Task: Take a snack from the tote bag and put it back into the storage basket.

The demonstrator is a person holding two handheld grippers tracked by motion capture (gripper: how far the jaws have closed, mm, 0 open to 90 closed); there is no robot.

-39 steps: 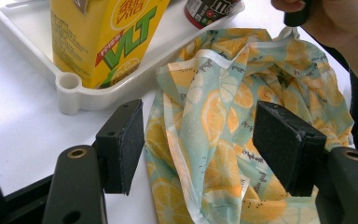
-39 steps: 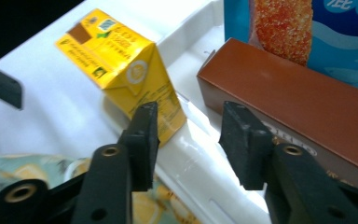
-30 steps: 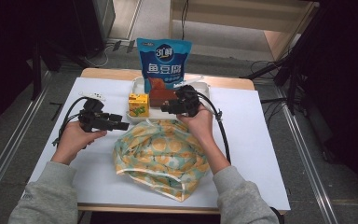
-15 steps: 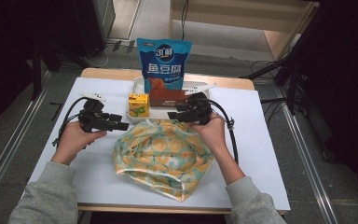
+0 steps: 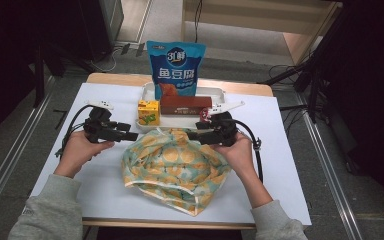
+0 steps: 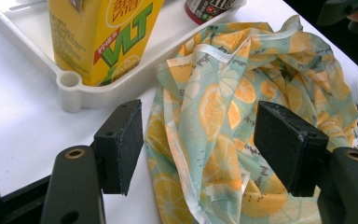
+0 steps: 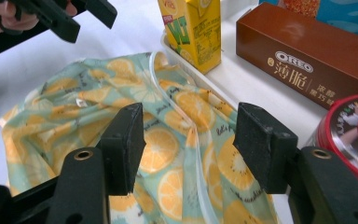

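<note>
— Looking at the high view, what has changed around the lemon-print fabric bag [image 5: 172, 162]?

— The right gripper [image 5: 194, 135] has come back from the white tray [image 5: 147, 90] to the bag's upper right edge, and its jaws have just been opening. In the right gripper view they stand apart with the bag's white-piped rim below and between them, pads not pressing on it. The left gripper [image 5: 134, 135] has kept its place at the bag's upper left edge, jaws also apart, cloth between the pads but untouched.

— So what does that mean for the job?

— I'd judge both tools are lining up on the bag's mouth – one rim each – to spread it open. Neither has a grip yet.

— Where does the bag lie?

— Crumpled on the white table [image 5: 290, 150], just in front of the tray, its top edge touching the tray's front wall.

— Anything in the way?

— The yellow VLT lemon tea carton [image 5: 148, 112] and the brown Oreo box [image 5: 185, 105] stand in the tray right behind the rim, a red-lidded tin [image 7: 349, 135] sits close beside the right jaw, and a blue snack pouch [image 5: 175, 69] stands at the back. A wide pull could knock the carton or the tin.
</note>
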